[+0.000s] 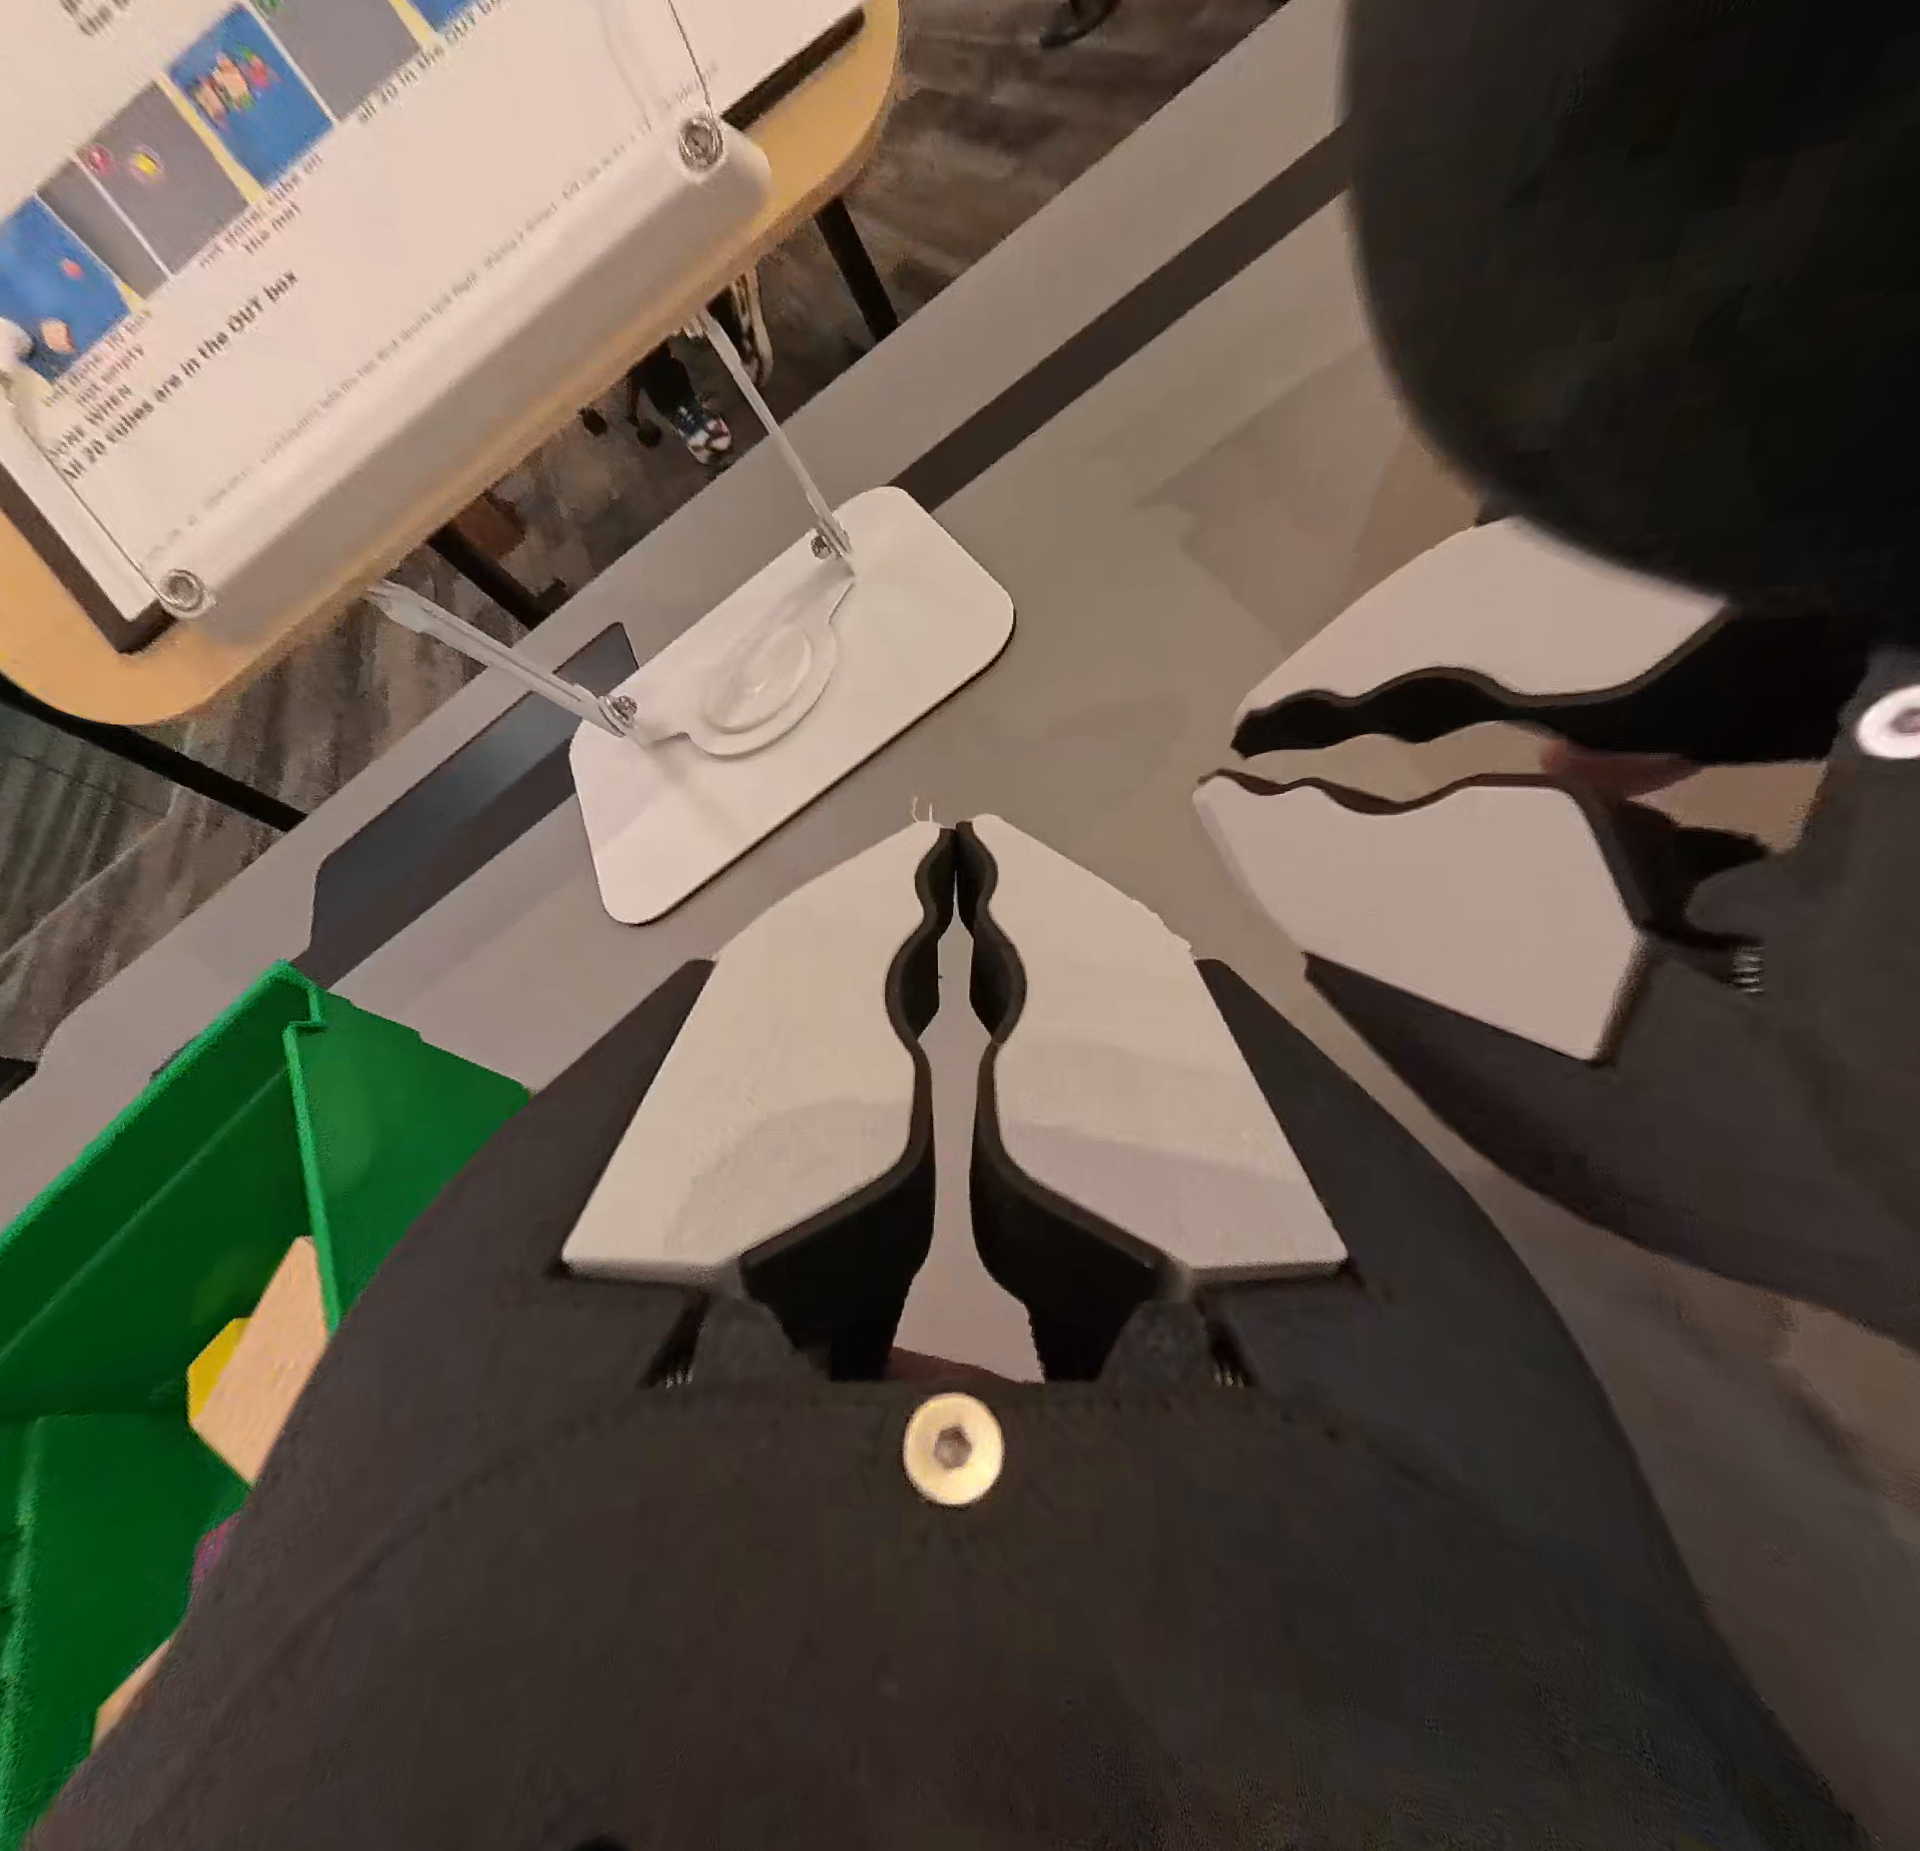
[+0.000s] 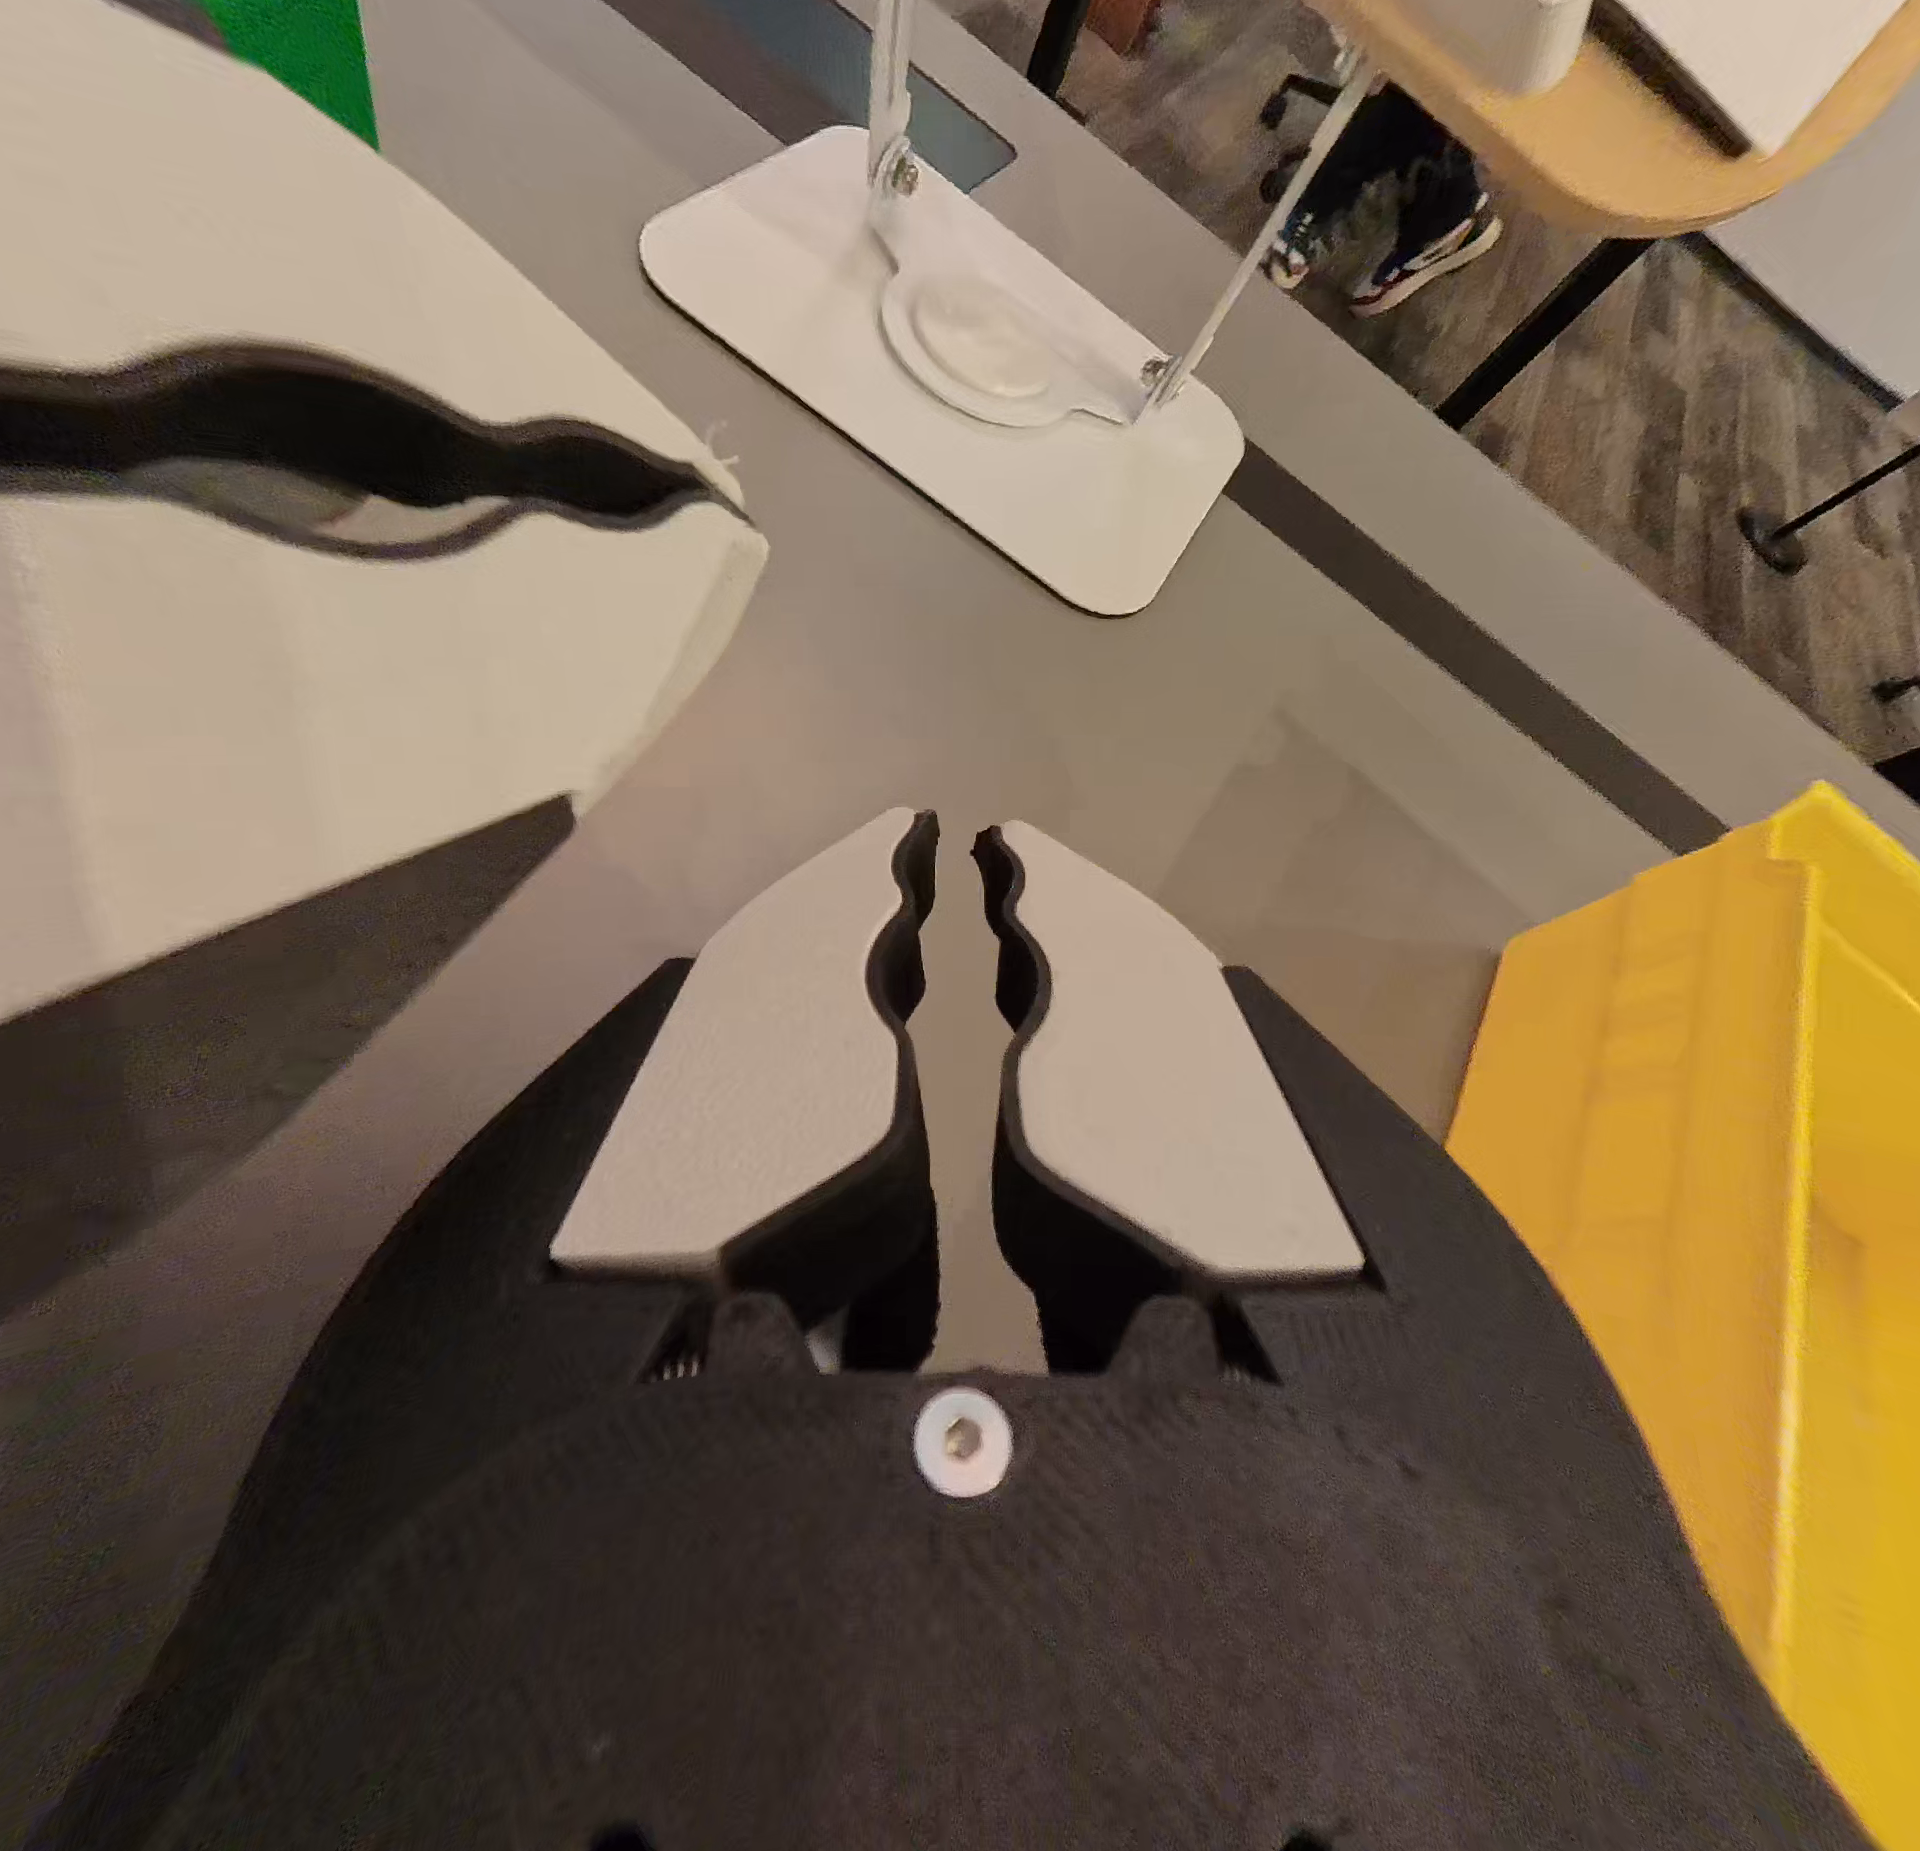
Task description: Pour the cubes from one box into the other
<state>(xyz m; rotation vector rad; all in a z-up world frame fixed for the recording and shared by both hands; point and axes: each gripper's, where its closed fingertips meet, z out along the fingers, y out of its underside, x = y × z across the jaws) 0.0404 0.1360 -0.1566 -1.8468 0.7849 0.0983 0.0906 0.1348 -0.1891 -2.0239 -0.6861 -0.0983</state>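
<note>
The left claw (image 1: 954, 833) hangs over the grey worktop (image 1: 1091, 679) with its two fingertips pressed together and nothing between them. The right claw (image 2: 956, 827) hangs close beside it, its tips parted by a narrow gap, gripping nothing; in the left wrist view its tips also stand slightly apart.

The green box (image 1: 208, 1157) sits on the worktop to the left of the left claw, partly hidden behind that claw's black body. Inside it a plain wooden cube (image 1: 265, 1375) and a bit of a yellow cube (image 1: 213, 1370) show; the rest of its contents is hidden. The yellow box (image 2: 1704, 1230) stands on the worktop to the right of the right claw; its inside cannot be seen from here.

Ahead of both claws, near the far edge of the worktop, rests the flat white base of a stand (image 2: 997, 451), whose thin metal arms carry a printed sheet (image 1: 343, 243) with small pictures.
</note>
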